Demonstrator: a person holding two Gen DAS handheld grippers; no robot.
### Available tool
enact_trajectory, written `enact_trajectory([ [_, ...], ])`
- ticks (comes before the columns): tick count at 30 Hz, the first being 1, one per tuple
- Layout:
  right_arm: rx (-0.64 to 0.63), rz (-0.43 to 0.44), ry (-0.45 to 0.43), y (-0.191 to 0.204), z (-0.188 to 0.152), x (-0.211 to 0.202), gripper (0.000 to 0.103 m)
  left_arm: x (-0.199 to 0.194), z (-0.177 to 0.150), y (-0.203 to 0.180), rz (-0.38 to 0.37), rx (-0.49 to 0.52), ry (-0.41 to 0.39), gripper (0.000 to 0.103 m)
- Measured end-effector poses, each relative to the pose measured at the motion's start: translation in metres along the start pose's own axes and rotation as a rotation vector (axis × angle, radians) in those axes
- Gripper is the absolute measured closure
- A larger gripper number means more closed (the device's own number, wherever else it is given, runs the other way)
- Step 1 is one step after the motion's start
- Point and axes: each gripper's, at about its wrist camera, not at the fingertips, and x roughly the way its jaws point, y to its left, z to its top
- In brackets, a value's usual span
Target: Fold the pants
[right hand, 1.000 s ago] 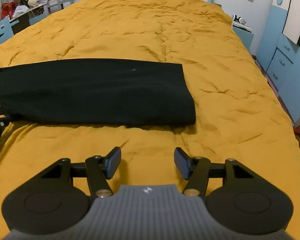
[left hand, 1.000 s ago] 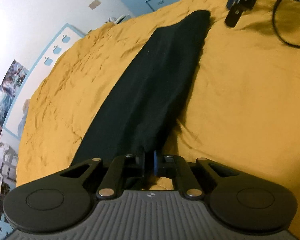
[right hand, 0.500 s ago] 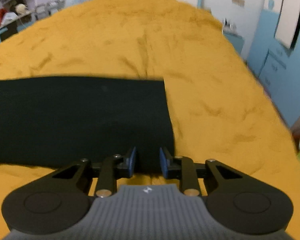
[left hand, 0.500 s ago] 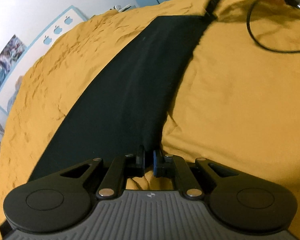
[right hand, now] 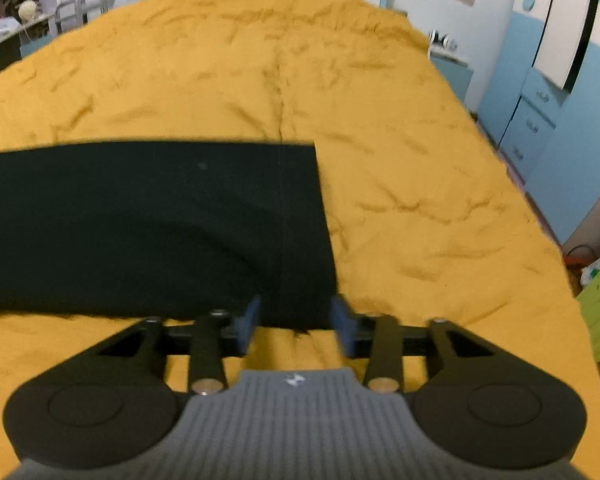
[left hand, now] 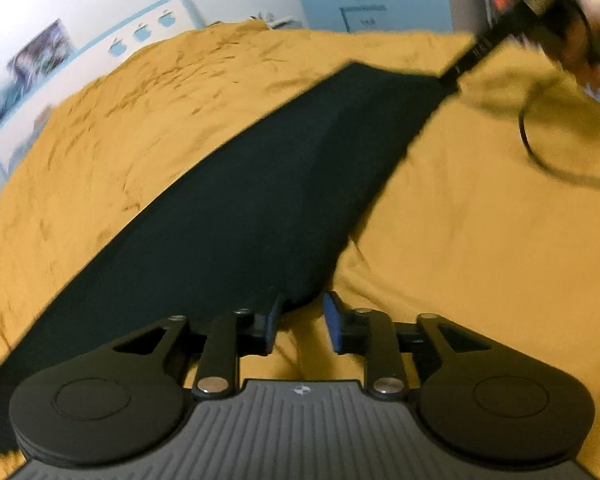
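Observation:
Black pants (left hand: 268, 200) lie folded lengthwise as a long strip on the yellow bedspread (left hand: 480, 240). My left gripper (left hand: 300, 320) is open, its jaws apart at the near corner of one end of the strip. My right gripper (right hand: 296, 322) is open at the near corner of the other end of the pants (right hand: 148, 224), with the cloth edge lying between its blue pads. The right gripper also shows in the left wrist view (left hand: 452, 74), at the strip's far corner.
The yellow bedspread (right hand: 300, 60) covers the whole bed. A black cable (left hand: 540, 152) loops over it at the right of the left wrist view. Blue cabinets (right hand: 540, 120) stand to the right of the bed, a desk with shelves (right hand: 16, 32) to the left.
Both grippers have opened: the left one was shut on the pants' end and has let go. The right gripper came down to the other end, narrowed, and now stands wider open.

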Motion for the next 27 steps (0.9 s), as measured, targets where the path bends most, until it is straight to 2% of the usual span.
enact_trajectory([
  [1, 0.001, 0.011, -0.002, 0.007, 0.001, -0.006, 0.057, -0.007, 0.000, 0.008, 0.004, -0.035, -0.016, 0.068],
  [3, 0.002, 0.039, 0.002, 0.023, 0.007, -0.018, 0.049, -0.023, -0.004, 0.029, 0.010, -0.108, -0.041, 0.067],
  [8, 0.010, 0.149, -0.008, 0.071, 0.016, -0.037, 0.043, -0.060, -0.025, 0.103, 0.059, -0.325, -0.068, 0.064],
  [15, -0.040, 0.214, 0.006, 0.142, 0.015, -0.030, 0.043, -0.085, -0.094, 0.222, 0.236, -0.567, -0.028, 0.063],
  [16, -0.042, 0.214, 0.004, 0.148, 0.014, -0.028, 0.043, -0.086, -0.106, 0.239, 0.268, -0.599, -0.021, 0.064],
  [18, -0.051, 0.195, 0.002, 0.159, 0.013, -0.024, 0.044, -0.088, -0.128, 0.278, 0.348, -0.680, -0.002, 0.072],
  [21, -0.052, 0.162, 0.006, 0.167, 0.017, -0.014, 0.051, -0.088, -0.160, 0.329, 0.465, -0.778, 0.008, 0.074],
  [23, -0.041, 0.154, 0.019, 0.170, 0.019, -0.008, 0.051, -0.085, -0.179, 0.359, 0.537, -0.841, 0.032, 0.074],
  [26, -0.045, 0.141, 0.034, 0.177, 0.024, 0.004, 0.051, -0.078, -0.203, 0.398, 0.569, -0.980, 0.077, 0.072],
  [27, -0.054, 0.139, 0.037, 0.180, 0.026, 0.006, 0.051, -0.076, -0.212, 0.408, 0.558, -1.048, 0.079, 0.065],
])
